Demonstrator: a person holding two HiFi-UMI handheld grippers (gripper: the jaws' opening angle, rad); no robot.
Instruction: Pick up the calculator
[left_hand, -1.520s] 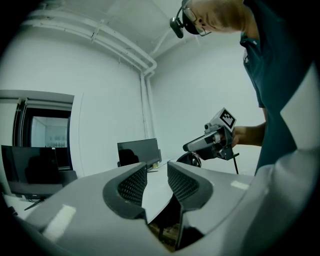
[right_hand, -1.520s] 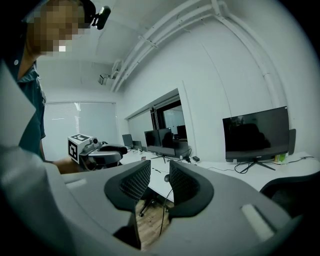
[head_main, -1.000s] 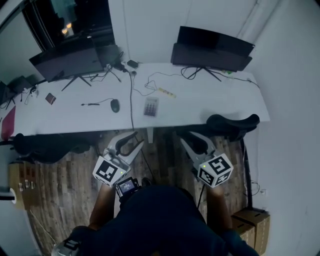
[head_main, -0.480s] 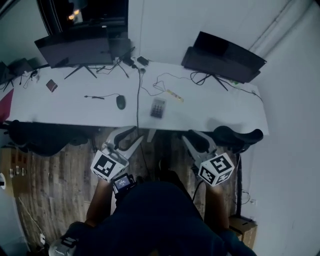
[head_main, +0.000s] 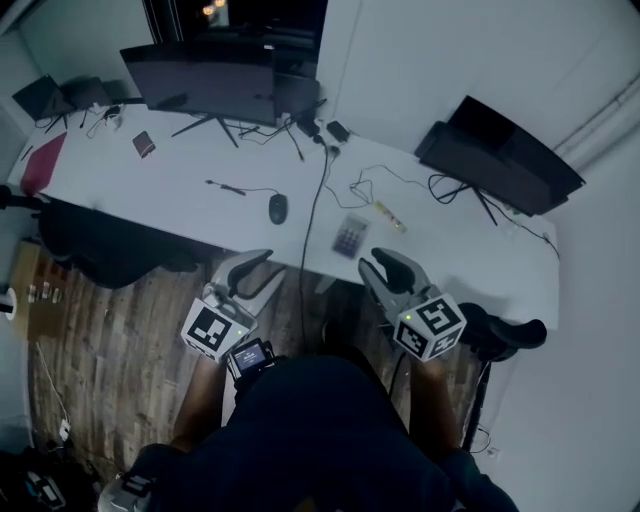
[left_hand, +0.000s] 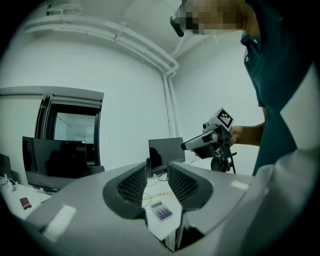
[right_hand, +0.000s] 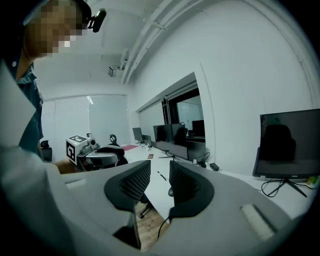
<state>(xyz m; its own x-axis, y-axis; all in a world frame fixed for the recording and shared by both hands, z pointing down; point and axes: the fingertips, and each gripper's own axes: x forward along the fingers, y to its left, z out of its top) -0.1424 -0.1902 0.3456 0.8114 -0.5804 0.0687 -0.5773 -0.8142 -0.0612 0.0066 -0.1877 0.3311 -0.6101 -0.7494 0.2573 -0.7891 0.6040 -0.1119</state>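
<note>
**Over the wooden floor, short of the desk: both tools empty, calculator lying untouched**

At the far left of my head view the white desk (head_main: 180, 170) carries a small dark red item (head_main: 144, 144), with a dark monitor (head_main: 205, 80) standing behind it near the wall. Further right lies a black mouse (head_main: 278, 208), and just right of that a black cable (head_main: 318, 195) runs from the far side of the desk over its near edge.

My left gripper (head_main: 256, 270) hangs over the wooden floor (head_main: 110, 340), short of the desk's near edge. Its own camera shows the jaws a narrow gap apart, with nothing between them.

The calculator (head_main: 349, 236) lies flat on the desk close to the near edge, just right of the cable and just left of a small yellowish strip (head_main: 390, 215). It sits beyond the two tools and between them, touching neither. In the left gripper view it shows low down, past the jaw tips.

My right gripper (head_main: 383, 268) reaches just past the desk's near edge, near the calculator but apart from it. Its jaws are likewise slightly parted and hold nothing.

A second dark monitor (head_main: 500, 155) stands at the far right of the desk, and a dark chair (head_main: 505, 335) sits at the near right.
</note>
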